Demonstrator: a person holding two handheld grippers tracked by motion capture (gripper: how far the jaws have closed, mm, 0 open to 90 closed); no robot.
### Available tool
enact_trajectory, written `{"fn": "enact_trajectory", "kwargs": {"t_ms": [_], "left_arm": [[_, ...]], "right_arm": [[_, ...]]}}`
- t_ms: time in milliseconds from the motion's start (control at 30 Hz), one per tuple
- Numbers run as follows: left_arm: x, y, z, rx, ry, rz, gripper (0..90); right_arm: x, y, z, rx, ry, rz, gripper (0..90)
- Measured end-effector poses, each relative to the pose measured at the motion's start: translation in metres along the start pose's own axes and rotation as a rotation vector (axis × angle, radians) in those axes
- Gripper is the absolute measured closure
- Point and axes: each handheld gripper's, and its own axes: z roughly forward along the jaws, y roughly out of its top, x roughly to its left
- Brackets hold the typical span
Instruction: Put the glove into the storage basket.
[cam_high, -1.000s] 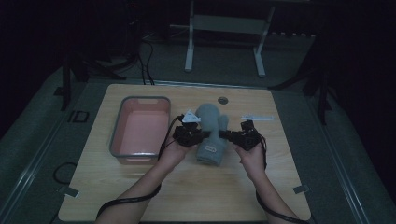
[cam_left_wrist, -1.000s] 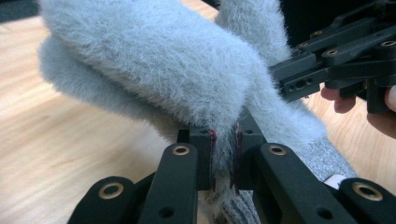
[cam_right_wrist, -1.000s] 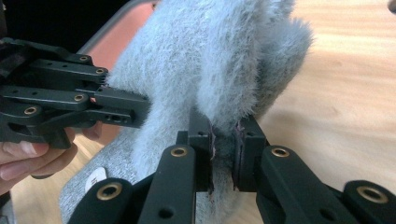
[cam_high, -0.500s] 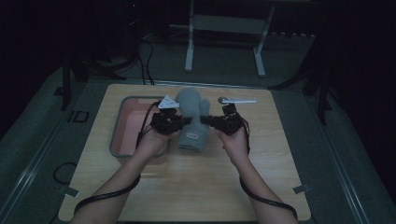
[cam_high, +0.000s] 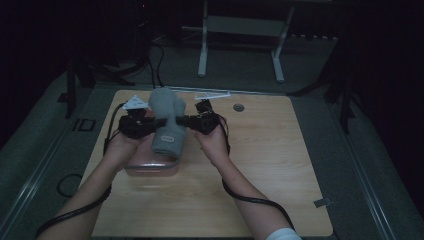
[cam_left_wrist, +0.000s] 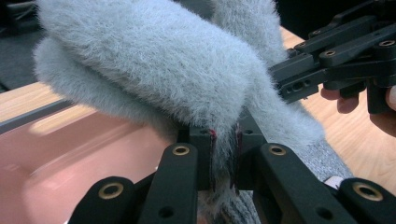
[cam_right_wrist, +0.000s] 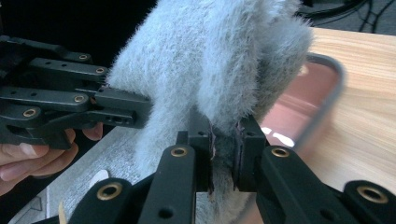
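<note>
Over the pink tray (cam_high: 150, 169), left gripper (cam_high: 134, 125) and right gripper (cam_high: 200, 121) each pinched the grey fuzzy mitten (cam_high: 166, 119), held aloft.

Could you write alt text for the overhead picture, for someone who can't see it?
A person's two hand-held claws, left claw and right claw, pinch a fuzzy grey glove from both sides, holding it above a pink tray on a wooden table in a dim room.
</note>
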Motion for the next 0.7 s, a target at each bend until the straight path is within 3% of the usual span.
{"fn": "enact_trajectory", "kwargs": {"t_ms": [133, 233, 400, 533, 667, 700], "left_arm": [[0.017, -0.01, -0.011, 0.006, 0.019, -0.023, 82.8], [0.024, -0.019, -0.007, 0.028, 0.036, -0.037, 82.7], [0.034, -0.035, 0.016, 0.086, 0.044, -0.078, 82.7], [0.04, -0.044, 0.032, 0.148, 0.043, -0.089, 82.5], [0.04, -0.047, 0.048, 0.254, 0.073, -0.057, 82.2], [0.04, -0.047, 0.048, 0.254, 0.073, -0.057, 82.2]], "right_arm": [[0.013, 0.005, 0.023, 0.021, 0.004, -0.018, 80.6], [0.015, 0.002, 0.038, 0.04, -0.008, -0.03, 80.6], [0.002, -0.011, 0.063, 0.09, -0.04, -0.013, 80.6], [-0.008, -0.02, 0.077, 0.136, -0.079, -0.003, 80.5], [-0.014, -0.028, 0.092, 0.191, -0.122, -0.008, 80.4], [-0.014, -0.028, 0.092, 0.191, -0.122, -0.008, 80.4]]}}
